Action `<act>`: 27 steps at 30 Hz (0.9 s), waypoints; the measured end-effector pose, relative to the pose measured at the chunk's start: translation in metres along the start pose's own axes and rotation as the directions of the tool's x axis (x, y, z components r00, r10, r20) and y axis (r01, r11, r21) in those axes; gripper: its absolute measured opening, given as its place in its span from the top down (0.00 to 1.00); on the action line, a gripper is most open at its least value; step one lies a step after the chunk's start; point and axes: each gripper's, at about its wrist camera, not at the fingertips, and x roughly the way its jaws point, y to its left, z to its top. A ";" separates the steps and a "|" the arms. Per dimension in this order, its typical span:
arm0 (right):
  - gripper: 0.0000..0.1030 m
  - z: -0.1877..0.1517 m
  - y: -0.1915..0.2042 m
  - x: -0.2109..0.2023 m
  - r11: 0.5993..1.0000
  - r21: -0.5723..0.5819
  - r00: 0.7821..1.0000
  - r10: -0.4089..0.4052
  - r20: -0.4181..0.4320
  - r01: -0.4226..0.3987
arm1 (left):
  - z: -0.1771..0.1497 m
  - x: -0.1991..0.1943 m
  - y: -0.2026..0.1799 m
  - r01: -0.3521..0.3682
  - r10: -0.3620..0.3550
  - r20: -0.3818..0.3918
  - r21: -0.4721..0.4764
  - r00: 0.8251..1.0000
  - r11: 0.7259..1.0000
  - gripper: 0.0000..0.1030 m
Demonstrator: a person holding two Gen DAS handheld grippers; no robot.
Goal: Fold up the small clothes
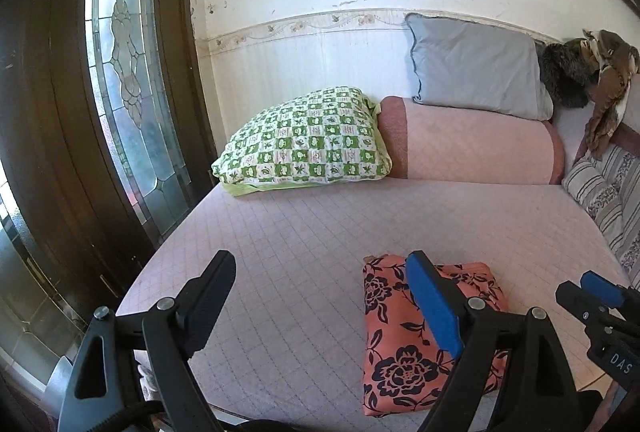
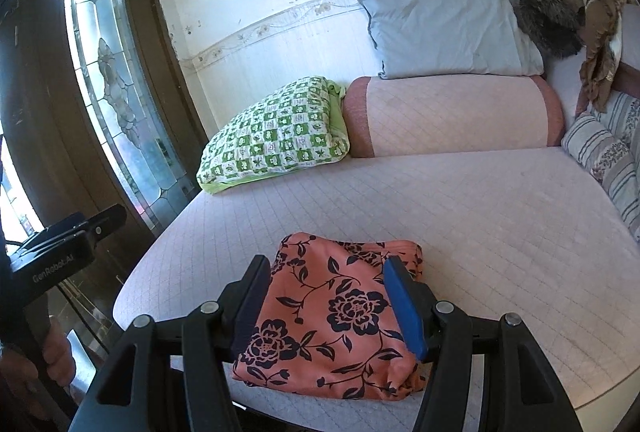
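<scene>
A folded orange cloth with dark flowers (image 1: pixel 394 364) (image 2: pixel 332 316) lies flat near the front edge of the pink quilted bed (image 1: pixel 304 232) (image 2: pixel 480 216). My left gripper (image 1: pixel 320 260) hangs over bare quilt to the cloth's left, jaws wide open with nothing between them; its blue pad overlaps the cloth's top edge in the picture. My right gripper (image 2: pixel 326 264) hovers above the cloth, open, with the fold showing between its fingers and neither pad pressing on it. Each gripper appears in the other's view: the right gripper (image 1: pixel 592 288), and the left gripper (image 2: pixel 106 218) held by a hand.
A green checked pillow (image 1: pixel 308 140) and a pink bolster (image 1: pixel 476 140) lie at the back, a grey pillow (image 1: pixel 476 68) on top. A striped cushion (image 1: pixel 604 192) and a brown garment (image 1: pixel 608 80) sit at right. A dark door with leaded glass (image 1: pixel 124 72) stands left of the bed.
</scene>
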 end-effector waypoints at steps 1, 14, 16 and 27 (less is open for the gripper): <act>0.39 -0.001 0.001 0.001 1.000 -0.001 1.000 0.001 -0.002 -0.001 | -0.001 -0.001 0.000 0.000 0.000 0.003 -0.001 1.000 1.000 0.15; 0.39 -0.003 0.003 0.002 1.000 -0.006 1.000 -0.008 -0.002 0.008 | -0.006 -0.013 -0.013 -0.048 0.045 0.064 0.055 0.997 0.997 0.07; 0.39 -0.003 0.003 0.002 1.000 -0.007 1.000 -0.009 -0.005 0.009 | -0.007 -0.018 -0.015 -0.048 0.042 0.084 0.069 0.996 0.996 0.06; 0.39 0.000 -0.001 -0.005 1.000 0.000 1.000 -0.026 0.007 0.026 | -0.002 -0.027 -0.020 0.055 -0.058 0.049 0.048 0.997 0.997 0.06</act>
